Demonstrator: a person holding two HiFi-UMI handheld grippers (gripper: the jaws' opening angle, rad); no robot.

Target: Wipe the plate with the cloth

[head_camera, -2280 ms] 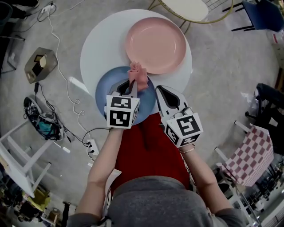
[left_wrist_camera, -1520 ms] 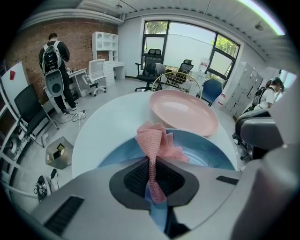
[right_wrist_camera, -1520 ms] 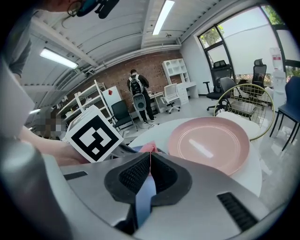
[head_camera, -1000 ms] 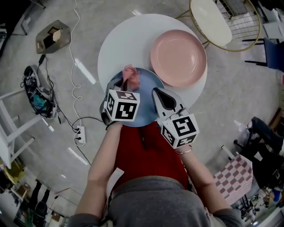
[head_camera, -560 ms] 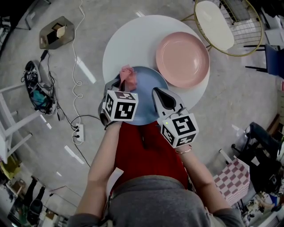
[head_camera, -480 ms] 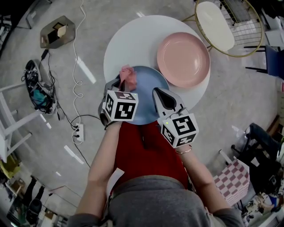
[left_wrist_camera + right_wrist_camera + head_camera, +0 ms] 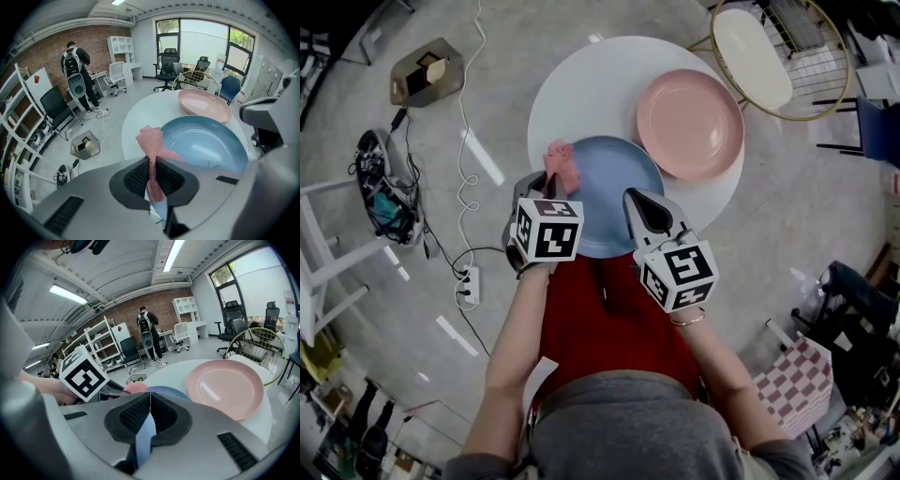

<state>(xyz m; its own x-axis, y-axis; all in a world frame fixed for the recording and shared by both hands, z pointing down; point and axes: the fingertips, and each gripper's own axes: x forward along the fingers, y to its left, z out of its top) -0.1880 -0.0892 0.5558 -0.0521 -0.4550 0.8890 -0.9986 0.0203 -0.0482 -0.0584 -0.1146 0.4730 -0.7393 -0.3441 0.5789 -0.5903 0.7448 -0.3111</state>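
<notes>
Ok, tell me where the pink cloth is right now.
In the head view the pink cloth sits left of centre, pinched in the left tongs, over the left rim of the blue plate.

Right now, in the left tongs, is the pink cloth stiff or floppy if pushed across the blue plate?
Probably floppy: the pink cloth bunches and folds beyond the left tongs. Its knitted weave likely drags on the blue plate rather than sliding freely.

Both forearms reach forward; the left gripper pinches the cloth, the right gripper clamps the blue plate's near rim.
</notes>
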